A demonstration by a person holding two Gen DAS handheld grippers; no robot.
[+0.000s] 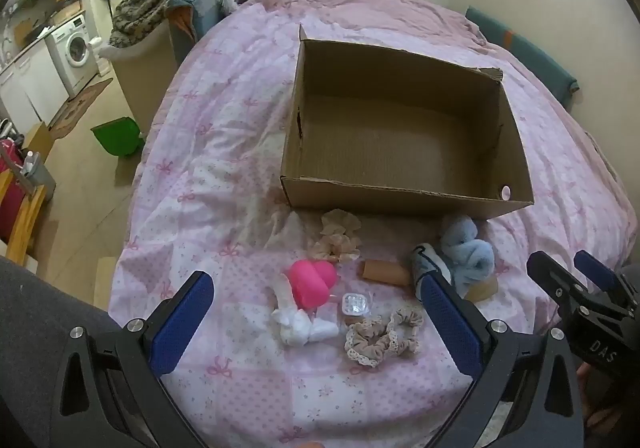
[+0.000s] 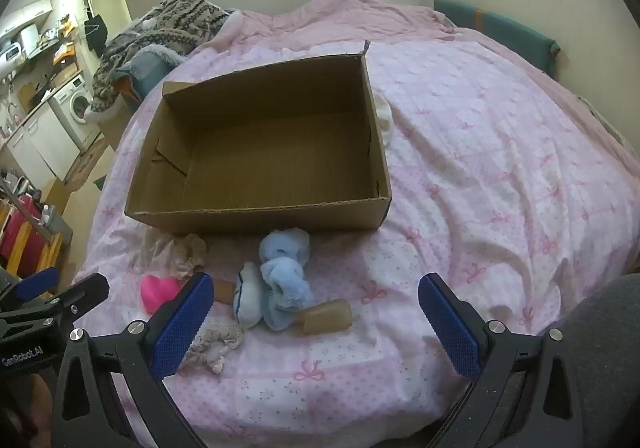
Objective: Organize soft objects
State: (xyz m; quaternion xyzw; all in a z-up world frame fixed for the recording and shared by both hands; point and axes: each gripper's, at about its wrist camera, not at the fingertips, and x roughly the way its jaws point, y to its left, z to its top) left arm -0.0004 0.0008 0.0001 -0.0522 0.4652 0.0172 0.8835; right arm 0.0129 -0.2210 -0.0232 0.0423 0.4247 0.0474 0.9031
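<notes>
Both tools, left (image 1: 314, 312) and right (image 2: 316, 306), gape wide and empty above soft oddments on the bed (image 2: 500, 152) before an empty cardboard box (image 2: 260, 214); best pinch the blue plush (image 2: 286, 280) mid-body, lifting clear of the near wall.

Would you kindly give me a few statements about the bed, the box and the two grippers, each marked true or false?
1. The cardboard box holds nothing. True.
2. The pink heart lies inside the box. False: it lies on the bedspread, in front of the box.
3. The left gripper is open and holds nothing. True.
4. The right gripper is shut on the blue plush toy. False: it is open; the toy lies on the bed.
</notes>
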